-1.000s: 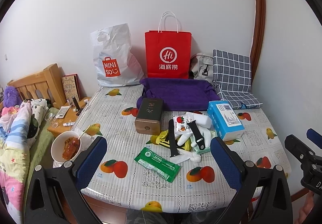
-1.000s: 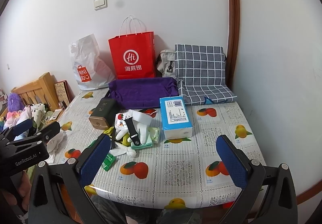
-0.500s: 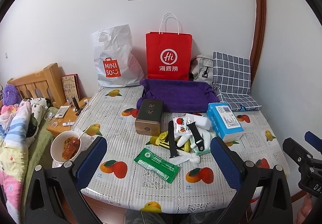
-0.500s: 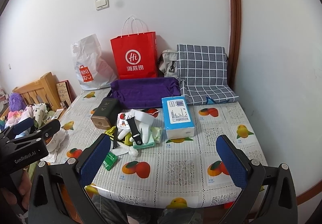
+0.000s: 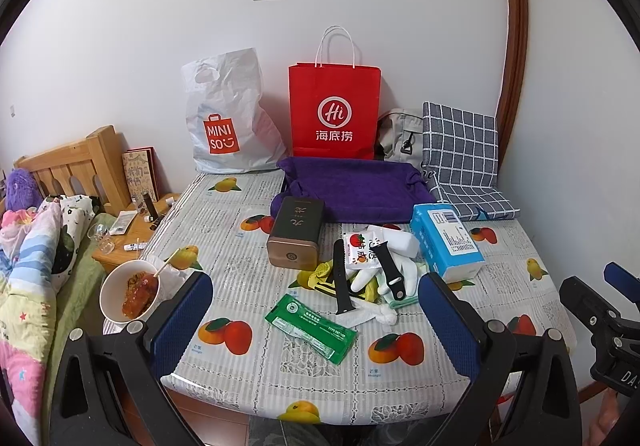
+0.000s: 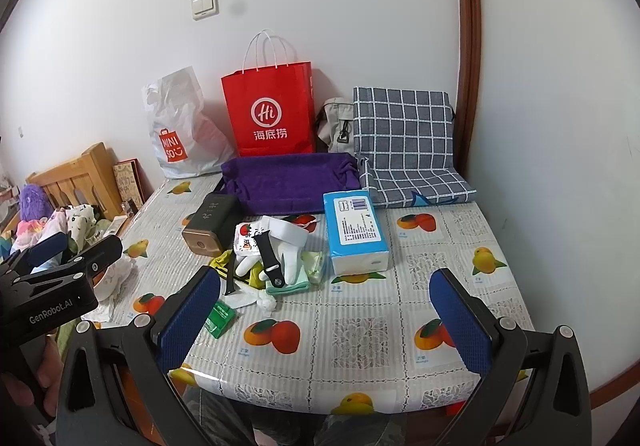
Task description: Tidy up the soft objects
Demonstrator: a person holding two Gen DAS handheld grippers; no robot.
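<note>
A heap of soft things lies mid-table: white gloves (image 5: pixel 400 270) (image 6: pixel 290 258), yellow cloth (image 5: pixel 320 272), a pale green cloth (image 6: pixel 312 266), with a black watch strap (image 5: pixel 340 278) (image 6: pixel 270 258) across them. A purple fabric tray (image 5: pixel 352 185) (image 6: pixel 288 181) sits behind. A blue tissue pack (image 5: pixel 446 242) (image 6: pixel 356 230) lies to the right. My left gripper (image 5: pixel 316 320) is open and empty above the near table edge. My right gripper (image 6: pixel 324 316) is open and empty, to the right of the left one.
A dark tin box (image 5: pixel 296 232), a green packet (image 5: pixel 310 322) and a white snack packet (image 5: pixel 360 250) lie by the heap. A red paper bag (image 5: pixel 334 113), a white plastic bag (image 5: pixel 228 117) and a checked cushion (image 5: pixel 460 149) stand at the wall. A bowl of food (image 5: pixel 130 294) sits at the left edge.
Both grippers have drifted slightly, so the table sits a little differently in each view. Nothing on the table has moved.
</note>
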